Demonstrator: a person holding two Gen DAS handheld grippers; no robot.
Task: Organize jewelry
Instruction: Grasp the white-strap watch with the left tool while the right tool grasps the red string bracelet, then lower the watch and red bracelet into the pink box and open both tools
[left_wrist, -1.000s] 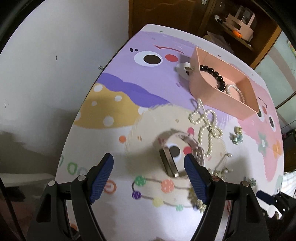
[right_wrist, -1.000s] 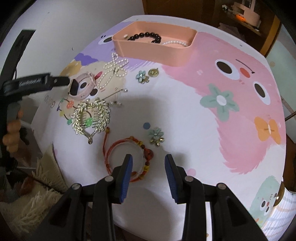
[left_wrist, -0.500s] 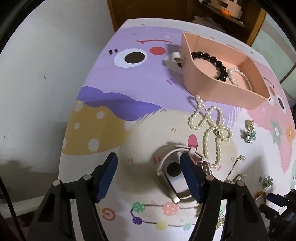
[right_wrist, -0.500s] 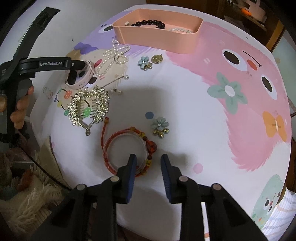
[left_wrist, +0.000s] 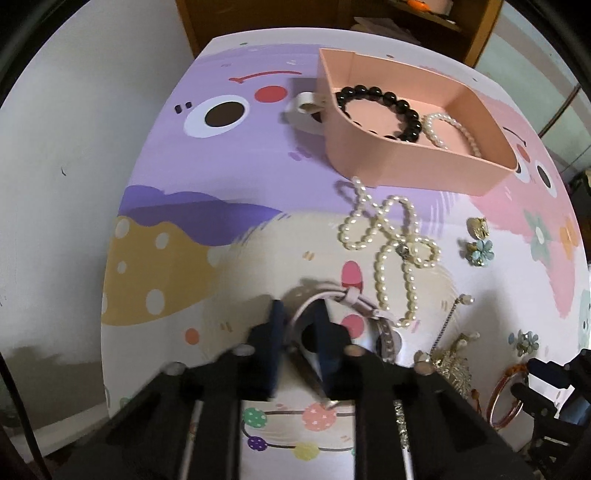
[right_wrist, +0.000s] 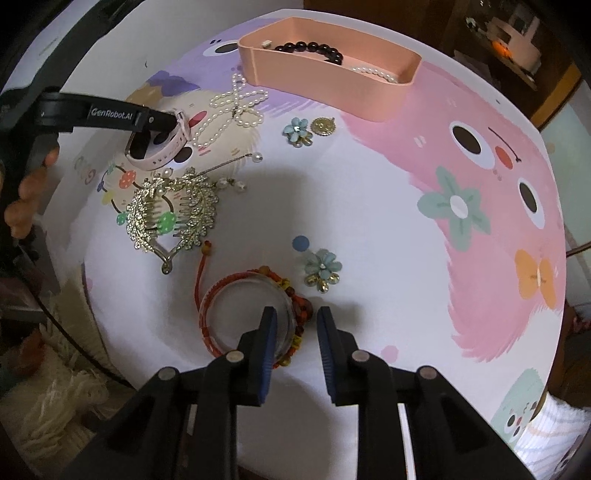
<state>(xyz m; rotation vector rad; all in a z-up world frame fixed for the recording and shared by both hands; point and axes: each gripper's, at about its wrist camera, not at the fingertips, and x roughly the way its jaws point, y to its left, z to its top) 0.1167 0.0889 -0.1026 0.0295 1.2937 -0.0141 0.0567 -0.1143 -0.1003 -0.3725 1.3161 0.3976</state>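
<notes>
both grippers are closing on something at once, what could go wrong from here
The left gripper has just closed on the pink watch's thin strap; the heavy case could swing or slip free. The pearl necklace lies against that strap and may drag along. The right gripper, its jaws closing, straddles the red bracelets; it might catch only one strand.

right gripper jaws, just closing, straddle the red bracelet rim.
</notes>
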